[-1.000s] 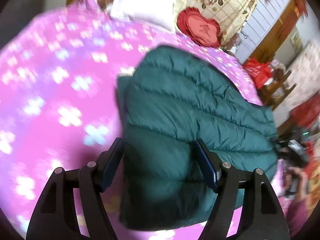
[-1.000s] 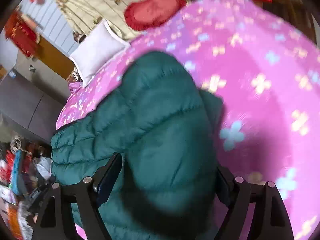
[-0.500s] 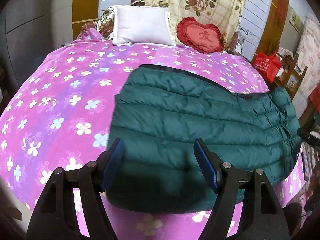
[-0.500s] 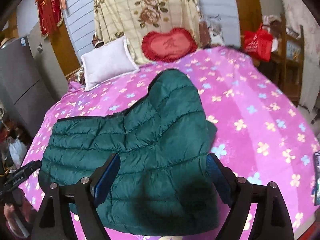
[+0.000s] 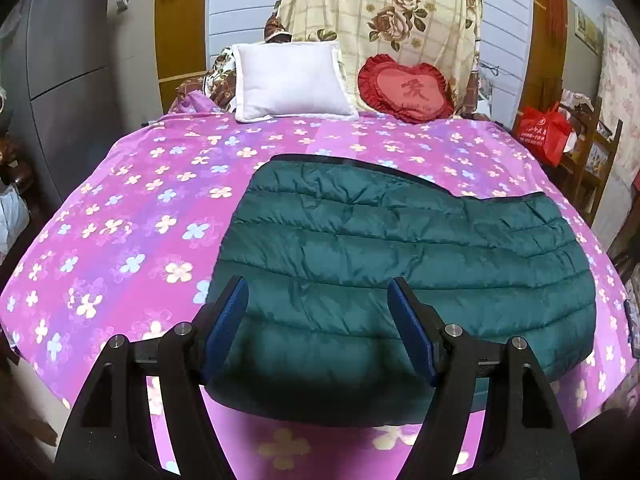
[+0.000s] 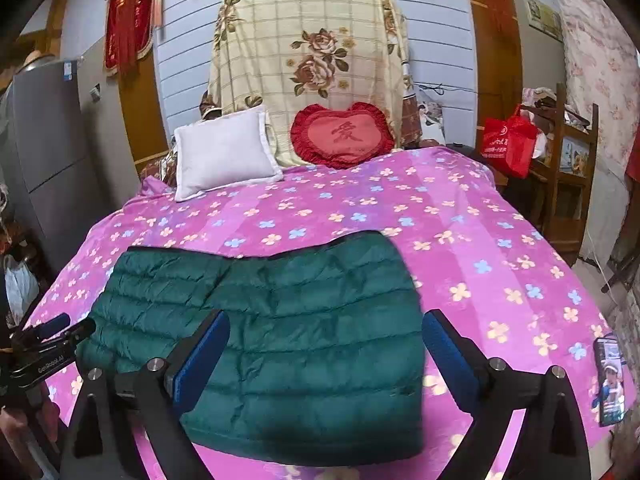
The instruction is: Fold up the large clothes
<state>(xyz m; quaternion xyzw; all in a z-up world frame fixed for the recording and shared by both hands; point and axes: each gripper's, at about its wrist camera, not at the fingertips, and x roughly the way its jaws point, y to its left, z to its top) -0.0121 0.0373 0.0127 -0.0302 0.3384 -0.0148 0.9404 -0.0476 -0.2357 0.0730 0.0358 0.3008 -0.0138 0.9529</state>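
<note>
Left wrist view: the left claw [image 5: 318,320] hangs spread wide with nothing between its blue pads [image 5: 224,322], above the near edge of a dark green quilted puffer jacket [image 5: 400,264] lying folded on the bed [image 5: 132,208]. Right wrist view shows the right claw [image 6: 326,356] equally wide and empty over the same jacket [image 6: 288,328].

The jacket looks slick and springy, its stitched channels puffed with filling; a fold in such fabric is likely to creep open once released, and a pinch taking only the shiny top layer could slide off or drag the stack askew. Its near edge sits close to the bed's front, so a careless pull might tip it over.

Beneath it spreads a smooth pink floral bedspread. A white square pillow [image 5: 290,76] and a red frilled heart cushion [image 5: 406,88] stand at the head.
</note>
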